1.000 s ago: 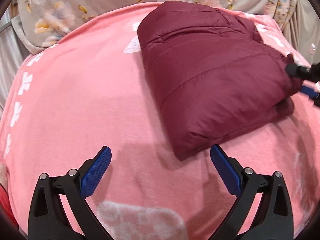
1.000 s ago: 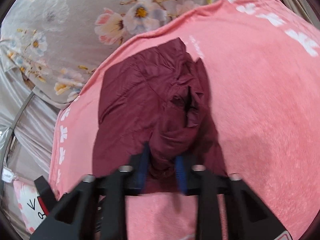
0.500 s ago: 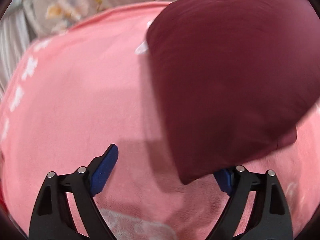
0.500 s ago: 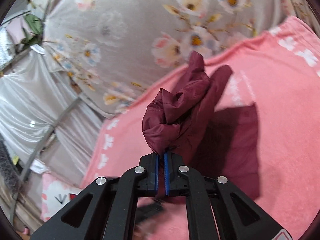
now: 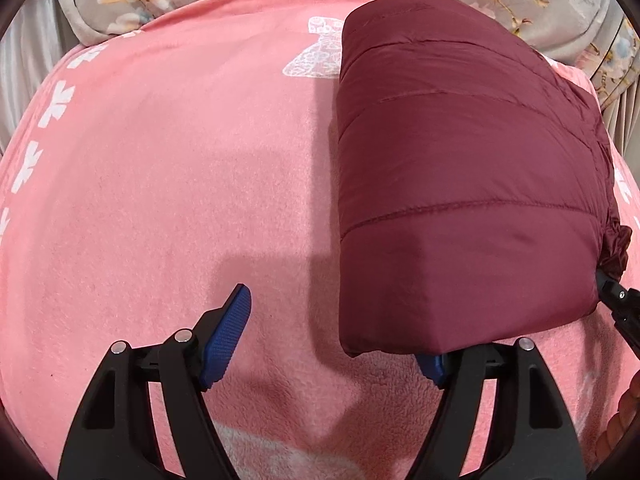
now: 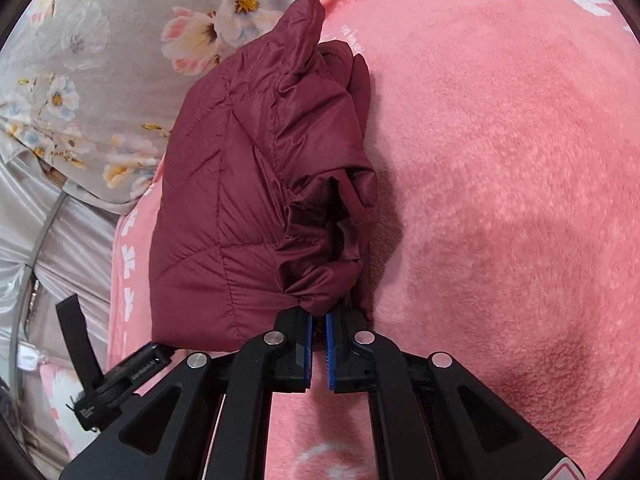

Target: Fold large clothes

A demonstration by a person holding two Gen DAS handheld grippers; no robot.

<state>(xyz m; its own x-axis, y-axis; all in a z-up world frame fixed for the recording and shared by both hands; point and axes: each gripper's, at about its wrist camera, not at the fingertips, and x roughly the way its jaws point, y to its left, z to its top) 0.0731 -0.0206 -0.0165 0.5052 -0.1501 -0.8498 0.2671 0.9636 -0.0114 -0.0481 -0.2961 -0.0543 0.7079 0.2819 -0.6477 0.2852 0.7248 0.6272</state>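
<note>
A folded maroon puffer jacket [image 5: 460,184] lies on the pink blanket [image 5: 180,184], to the right in the left wrist view. My left gripper [image 5: 332,328] sits at the jacket's near corner with its jaws closing. Its left finger [image 5: 232,328] is bare over the blanket, and the jacket corner covers most of its right finger [image 5: 434,366]. The pads do not press on the cloth. My right gripper [image 6: 318,320] is shut on the jacket's [image 6: 256,184] bunched edge, and shows in the left wrist view as the right gripper [image 5: 618,300] at the jacket's right side.
A grey floral bedcover [image 6: 92,64] lies beyond the blanket's far edge, with pale curtain fabric [image 6: 36,232] and a metal rail at the left. A black strapped device [image 6: 100,380] pokes in at the lower left of the right wrist view. Wide pink blanket [image 6: 500,200] spreads to the right.
The right gripper closed on the jacket's edge, lifted it off the blanket, and has set it back down. The left jaws have narrowed and the jacket's corner now covers the right finger.
</note>
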